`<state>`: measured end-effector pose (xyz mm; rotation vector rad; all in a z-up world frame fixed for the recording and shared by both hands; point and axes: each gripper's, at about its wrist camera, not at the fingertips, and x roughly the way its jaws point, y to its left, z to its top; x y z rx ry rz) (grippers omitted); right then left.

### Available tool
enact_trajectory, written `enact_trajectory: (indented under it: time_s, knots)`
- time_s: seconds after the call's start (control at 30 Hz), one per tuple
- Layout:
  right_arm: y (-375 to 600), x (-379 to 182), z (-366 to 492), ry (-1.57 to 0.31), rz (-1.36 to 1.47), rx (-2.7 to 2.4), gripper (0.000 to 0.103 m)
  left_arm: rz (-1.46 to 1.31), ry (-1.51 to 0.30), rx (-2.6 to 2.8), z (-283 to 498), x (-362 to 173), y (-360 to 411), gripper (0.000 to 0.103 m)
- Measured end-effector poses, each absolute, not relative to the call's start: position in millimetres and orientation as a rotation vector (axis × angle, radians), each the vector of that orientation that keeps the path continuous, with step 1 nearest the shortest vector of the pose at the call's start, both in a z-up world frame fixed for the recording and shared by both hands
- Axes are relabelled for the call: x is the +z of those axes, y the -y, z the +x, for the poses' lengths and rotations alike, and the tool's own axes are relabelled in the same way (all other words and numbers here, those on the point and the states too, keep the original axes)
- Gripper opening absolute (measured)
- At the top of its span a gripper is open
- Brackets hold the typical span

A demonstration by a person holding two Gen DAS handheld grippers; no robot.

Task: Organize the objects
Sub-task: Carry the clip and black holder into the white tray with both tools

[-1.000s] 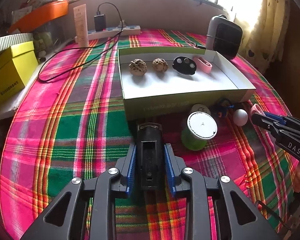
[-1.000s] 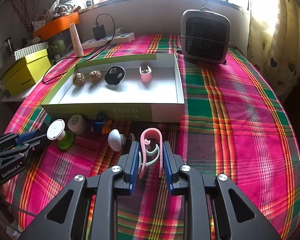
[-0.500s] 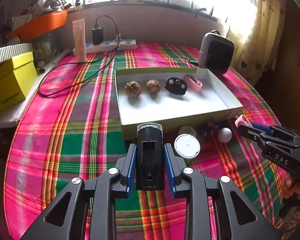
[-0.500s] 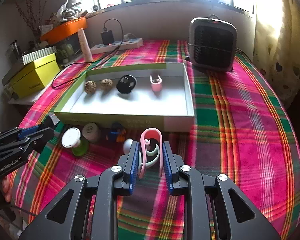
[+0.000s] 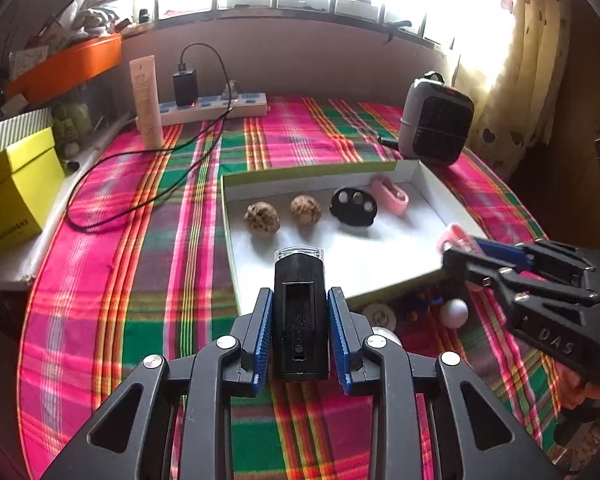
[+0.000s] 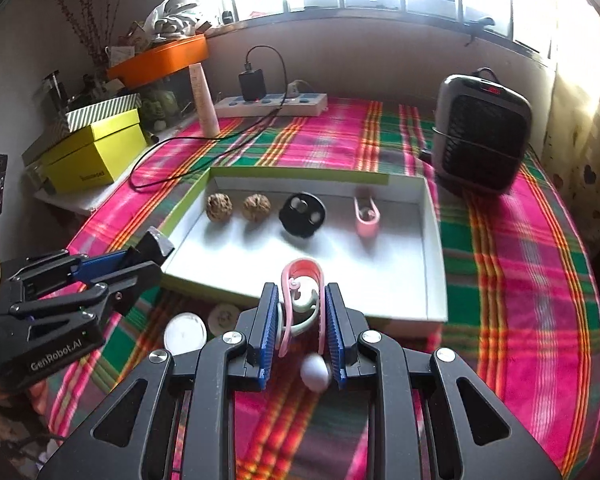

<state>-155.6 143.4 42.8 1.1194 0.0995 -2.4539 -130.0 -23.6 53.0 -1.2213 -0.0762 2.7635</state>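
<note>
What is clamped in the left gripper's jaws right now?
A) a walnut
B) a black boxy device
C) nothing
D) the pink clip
B: in the left wrist view the left gripper has its blue jaws pressed against both sides of a black boxy device, held above the white tray.

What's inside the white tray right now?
White tray holds two walnuts, a black disc and a pink clip along its far wall. Its near edge is partly hidden behind the claws.
</note>
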Motion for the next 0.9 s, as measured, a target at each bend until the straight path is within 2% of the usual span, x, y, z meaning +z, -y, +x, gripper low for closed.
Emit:
enact_trajectory:
  time_s: [0.37,0.9]
  knots:
    - [-128.5,33.9,-188.3,-0.108,1.155,-2.405,0.024,-1.261,0.139,2.748,-168.6,45.8,28.5,0.025]
    - [-114.1,13.4,-215.0,-0.101,1.216,-2.324,0.024,-1.345,0.127,2.717,-196.2,25.7,29.1,0.025]
